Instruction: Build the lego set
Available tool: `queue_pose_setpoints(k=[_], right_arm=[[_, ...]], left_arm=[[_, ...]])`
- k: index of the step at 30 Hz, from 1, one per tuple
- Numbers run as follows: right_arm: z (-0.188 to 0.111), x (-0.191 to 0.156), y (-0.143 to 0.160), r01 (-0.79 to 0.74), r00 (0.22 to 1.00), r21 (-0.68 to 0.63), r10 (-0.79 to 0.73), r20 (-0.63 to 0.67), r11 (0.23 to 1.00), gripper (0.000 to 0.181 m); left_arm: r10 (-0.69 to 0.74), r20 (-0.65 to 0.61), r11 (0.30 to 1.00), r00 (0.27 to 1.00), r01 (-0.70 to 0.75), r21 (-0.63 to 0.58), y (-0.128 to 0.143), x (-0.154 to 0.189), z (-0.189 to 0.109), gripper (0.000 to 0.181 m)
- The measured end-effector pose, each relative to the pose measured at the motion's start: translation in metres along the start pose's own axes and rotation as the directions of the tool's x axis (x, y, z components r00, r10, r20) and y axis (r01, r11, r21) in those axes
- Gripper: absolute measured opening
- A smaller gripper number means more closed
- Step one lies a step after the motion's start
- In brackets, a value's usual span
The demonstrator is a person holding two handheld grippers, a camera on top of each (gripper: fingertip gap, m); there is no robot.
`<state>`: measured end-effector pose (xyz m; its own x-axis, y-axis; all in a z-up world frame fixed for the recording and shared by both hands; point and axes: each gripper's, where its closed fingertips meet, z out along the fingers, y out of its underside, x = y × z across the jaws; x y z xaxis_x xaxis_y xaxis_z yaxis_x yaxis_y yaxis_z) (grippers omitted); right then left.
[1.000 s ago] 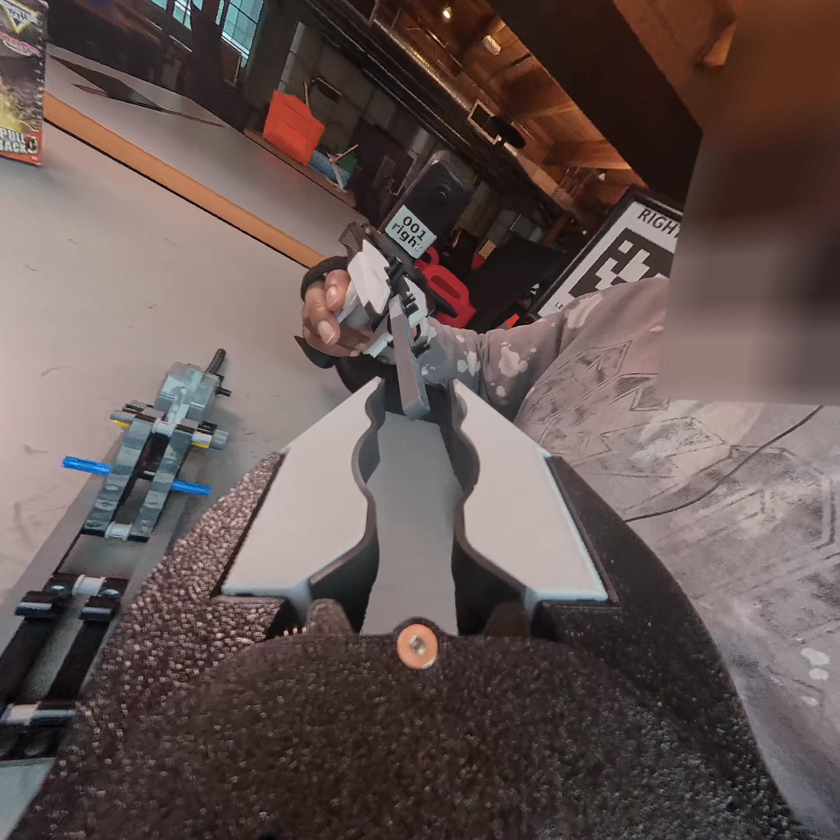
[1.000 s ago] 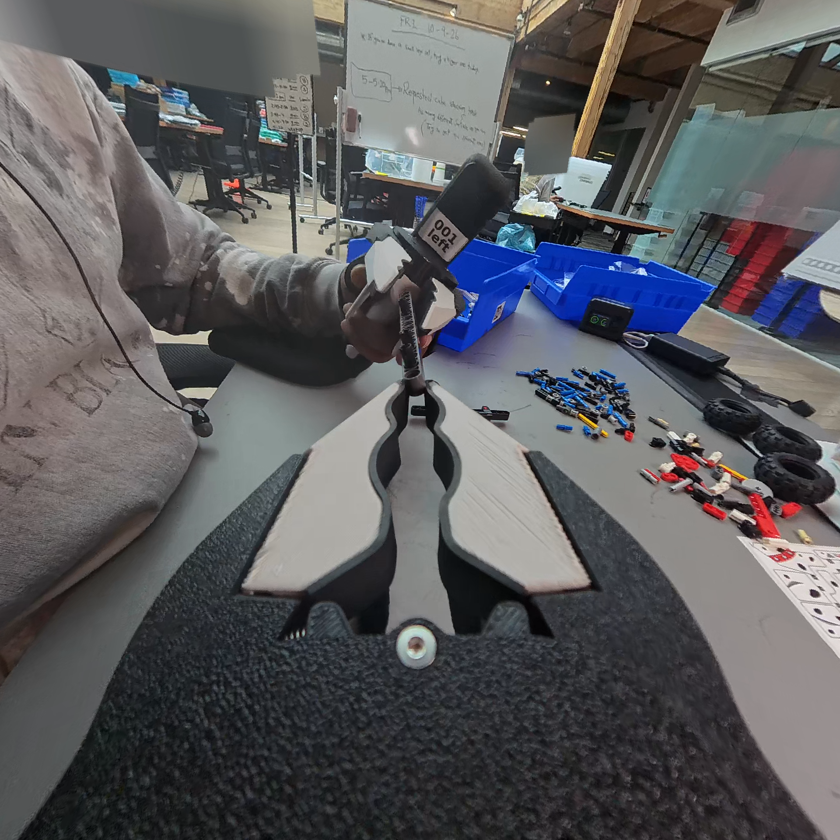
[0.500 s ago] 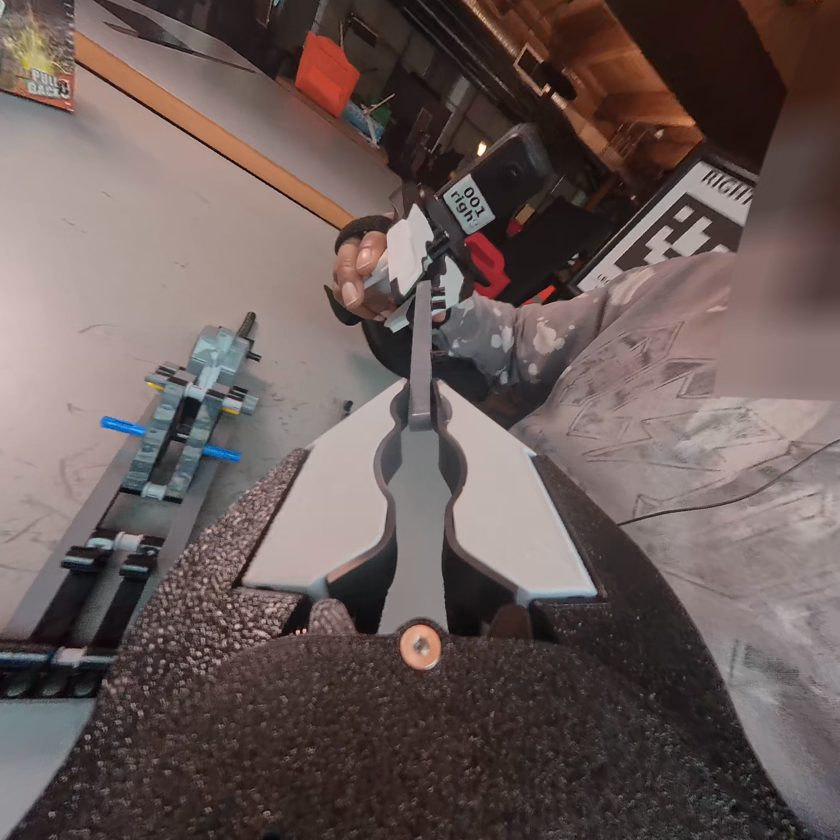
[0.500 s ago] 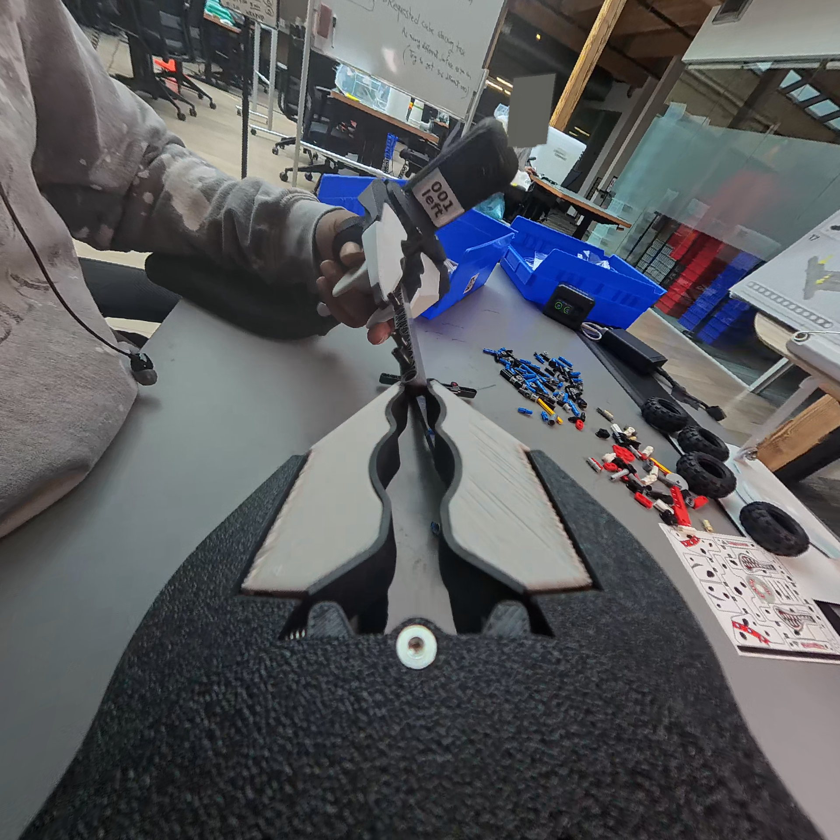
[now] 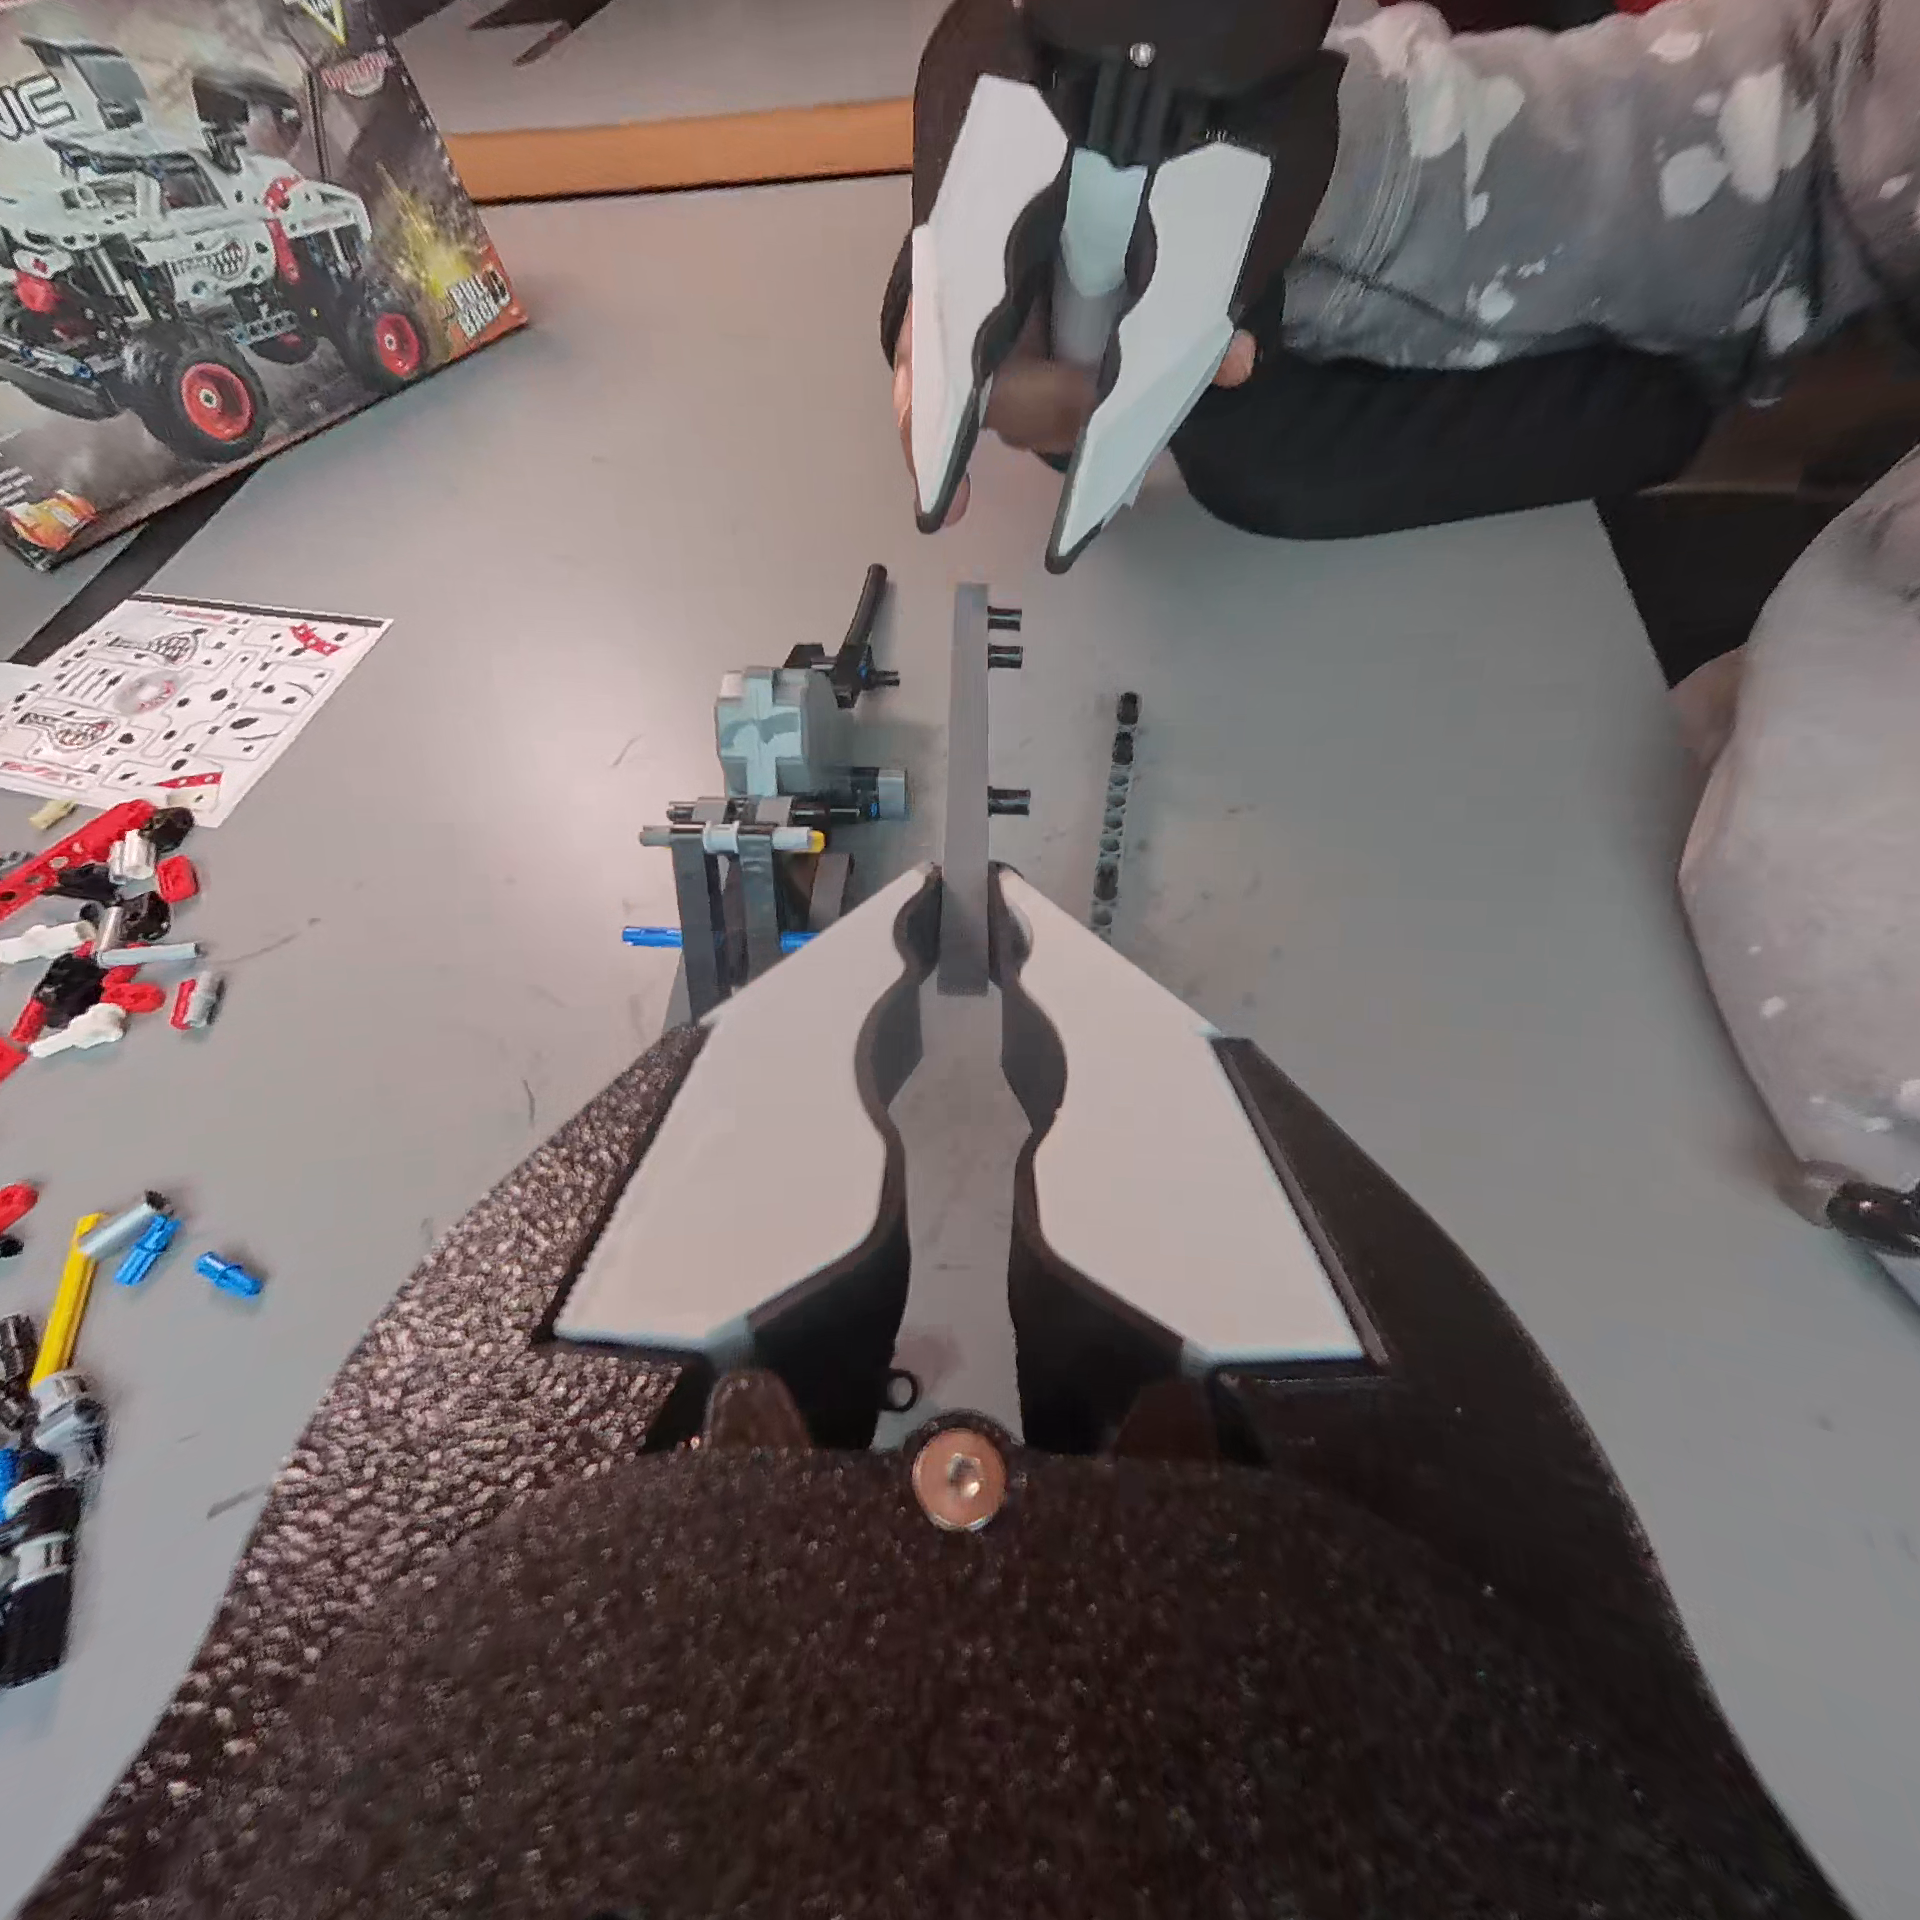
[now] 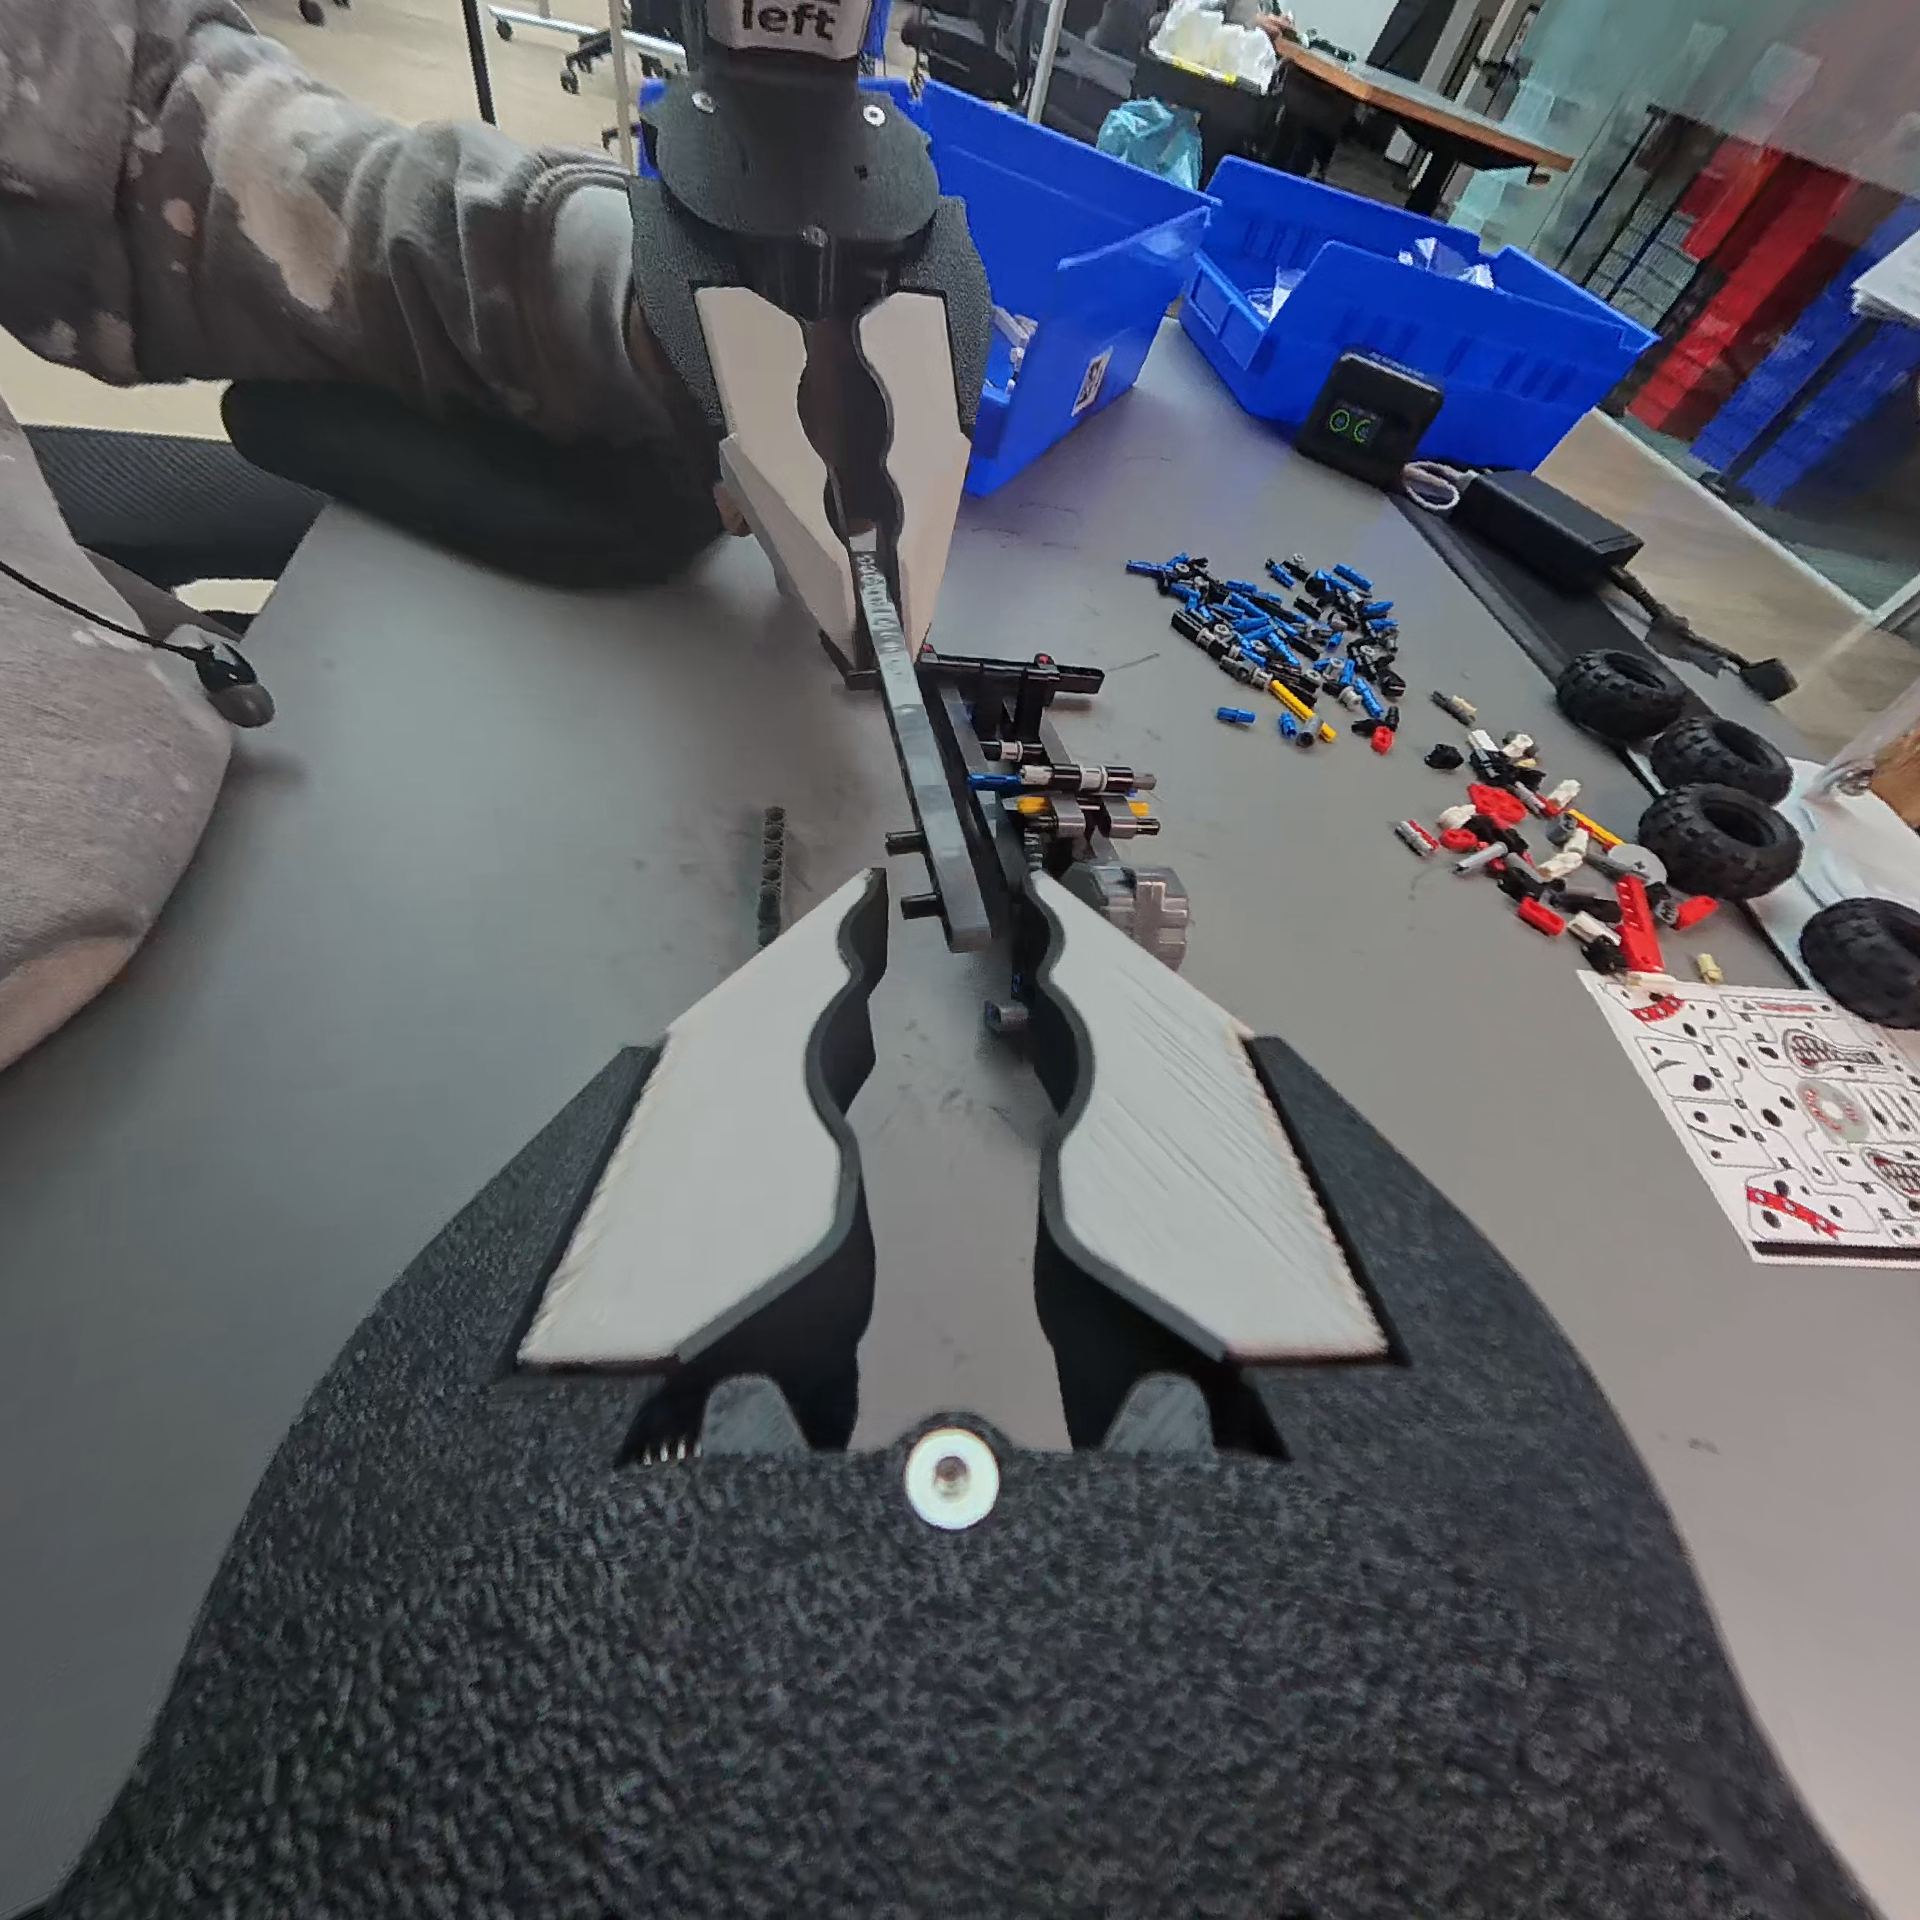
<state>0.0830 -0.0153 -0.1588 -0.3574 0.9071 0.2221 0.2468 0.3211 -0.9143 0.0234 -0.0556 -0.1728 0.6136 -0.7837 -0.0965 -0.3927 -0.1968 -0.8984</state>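
The left gripper point(image 5: 961, 883) pinches one end of the long grey beam point(image 5: 968, 769), above the half-built frame point(image 5: 774, 821) on the table point(image 5: 1351, 831). The right gripper point(image 6: 961, 904) is open around the other end. I'd line the pegs up slowly before pushing.

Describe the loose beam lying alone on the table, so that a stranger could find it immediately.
Start at the half-built grey chassis in the middle of the grey table. Toward the person's sleeve lies a thin dark beam with holes, flat on the table. Unlike the long beam in the left gripper, nothing holds it.
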Motion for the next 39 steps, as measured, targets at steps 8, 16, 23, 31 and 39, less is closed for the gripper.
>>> queue_pose_setpoints(k=[8,16,23,31,39], right_arm=[[0.002,0.014,0.020,0.038,0.997,-0.127,-0.047,-0.069,0.991,0.030],[0.023,0.034,0.020,0.055,0.996,-0.207,-0.068,-0.053,0.977,0.040],[0.038,0.020,0.014,0.158,0.987,-0.245,-0.148,0.059,0.957,0.025],[0.045,0.020,0.015,0.134,0.991,-0.198,-0.128,0.041,0.971,0.018],[0.046,0.018,0.015,0.179,0.984,-0.173,-0.176,0.033,0.969,0.015]], left_arm=[[0.019,0.012,0.999,1.000,-0.019,-0.037,0.010,-0.010,0.007,0.009],[0.013,0.017,0.998,1.000,-0.012,-0.062,0.016,-0.028,0.008,0.010],[0.000,-0.013,0.998,1.000,-0.001,-0.065,0.019,-0.032,0.005,0.010],[-0.007,-0.021,0.996,1.000,0.005,-0.085,0.024,-0.032,0.001,0.010],[0.110,-0.013,0.987,0.994,-0.110,-0.113,0.034,-0.029,-0.005,0.010]])
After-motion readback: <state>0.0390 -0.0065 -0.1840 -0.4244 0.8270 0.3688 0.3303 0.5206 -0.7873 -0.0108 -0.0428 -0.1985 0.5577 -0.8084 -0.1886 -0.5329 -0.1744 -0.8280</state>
